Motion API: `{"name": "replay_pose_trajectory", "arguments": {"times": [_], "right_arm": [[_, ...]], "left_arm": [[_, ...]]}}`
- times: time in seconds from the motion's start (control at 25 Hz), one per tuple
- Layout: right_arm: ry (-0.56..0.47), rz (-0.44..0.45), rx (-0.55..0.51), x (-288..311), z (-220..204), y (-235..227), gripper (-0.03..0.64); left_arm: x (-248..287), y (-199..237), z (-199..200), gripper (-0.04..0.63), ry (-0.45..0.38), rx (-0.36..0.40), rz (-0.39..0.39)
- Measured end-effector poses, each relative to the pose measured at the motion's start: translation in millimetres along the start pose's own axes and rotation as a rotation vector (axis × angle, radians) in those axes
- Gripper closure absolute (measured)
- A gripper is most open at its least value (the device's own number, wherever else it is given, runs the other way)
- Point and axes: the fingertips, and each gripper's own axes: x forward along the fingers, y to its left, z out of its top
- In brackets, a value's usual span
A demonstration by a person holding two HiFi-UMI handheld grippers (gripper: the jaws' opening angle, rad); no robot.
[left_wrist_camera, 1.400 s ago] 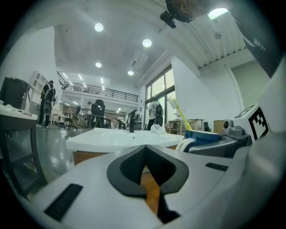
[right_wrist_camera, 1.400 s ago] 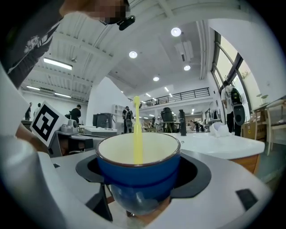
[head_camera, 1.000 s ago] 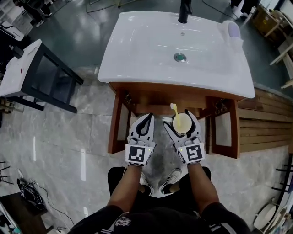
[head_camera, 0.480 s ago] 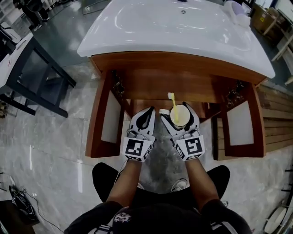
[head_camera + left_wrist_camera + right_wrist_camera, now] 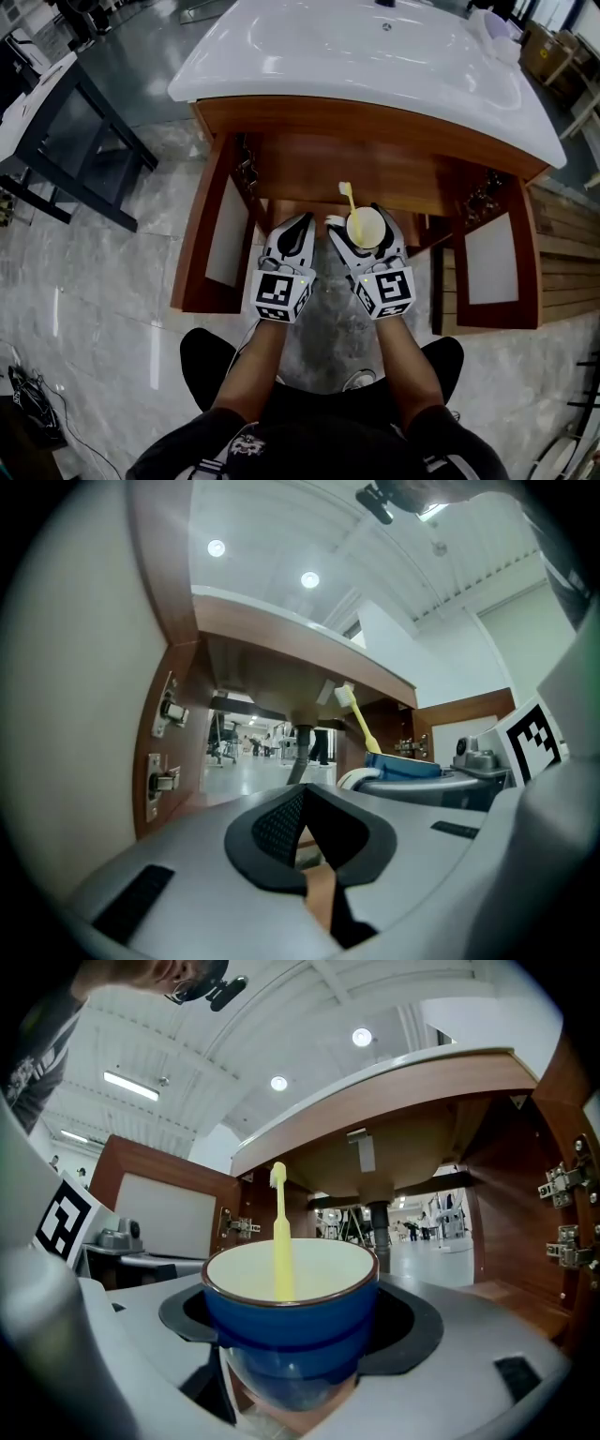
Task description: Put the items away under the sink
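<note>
Under the white sink [image 5: 281,56], seen from your head view, the wooden cabinet [image 5: 356,173] stands open, with two doors swung outward: one on the left [image 5: 220,234] and one on the right [image 5: 490,258]. Your right gripper [image 5: 359,225] is clamped on a single cup [image 5: 367,230], which has one yellow toothbrush [image 5: 348,198] standing in it. You are holding it just in front of the opening, not yet inside. Your left gripper [image 5: 302,221] is just beside it, its jaws brought together on nothing. One pale item [image 5: 491,36] sits at the sink's far right corner; you cannot tell what it is from here.

From the left gripper view, the pads meet with nothing between them. You see two hinges [image 5: 169,710] on the left wall and one drain pipe [image 5: 298,752] farther in. The blue cup shows off to the right.

From the right gripper view, the jaws press on the cup's blue sides, and the cup sits upright with its cream inside showing. Two more hinges [image 5: 567,1213] line the right wall.

By my reading, you are about halfway with this item: it is fetched and the cabinet is open, but the cup has not been set down inside. The item on the sink may also be left to store.
</note>
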Motion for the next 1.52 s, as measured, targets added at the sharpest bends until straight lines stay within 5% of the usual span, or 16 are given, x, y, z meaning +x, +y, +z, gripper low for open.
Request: {"name": "replay_pose_trajectory", "arguments": {"times": [0.76,1.52], "right_arm": [[0.038,0.111,-0.029,119.4,2.5,-22.3,0.193],[0.238,0.163,0.022,187.0,-30.7,-30.3,0.193]], "left_arm": [[2.2,32.8,-22.6,0.595,0.075,-0.003,0.117],[-4.4,34.9,-17.3,0.595,0.098,0.018,0.151]]}}
